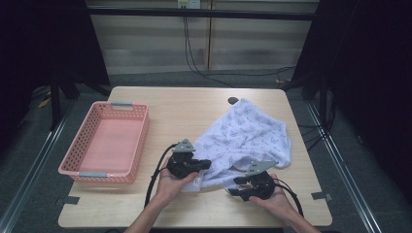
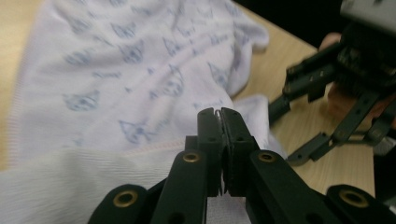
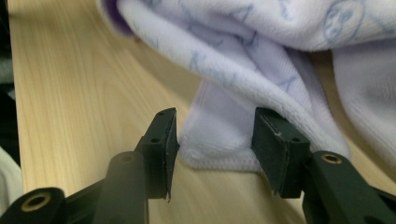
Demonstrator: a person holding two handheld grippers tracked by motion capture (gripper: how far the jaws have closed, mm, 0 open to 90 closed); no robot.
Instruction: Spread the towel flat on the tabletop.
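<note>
A white cloth with a blue printed pattern [image 1: 248,136] lies crumpled on the right half of the wooden table [image 1: 194,109]. My left gripper [image 1: 207,165] is at its near-left edge. In the left gripper view the jaws [image 2: 221,114] are pressed together with a thin fold of the cloth [image 2: 140,84] pinched between them. My right gripper [image 1: 233,187] is at the cloth's near edge, a little to the right. In the right gripper view it [image 3: 215,135] stands open, and a hemmed corner of the cloth [image 3: 219,140] lies between the two pads without being squeezed.
A pink plastic basket [image 1: 141,133] with grey handles stands on the left side of the table and looks bare inside. A small dark round object [image 1: 233,100] sits at the table's far edge. In the left gripper view the right gripper [image 2: 327,107] shows close by on the right.
</note>
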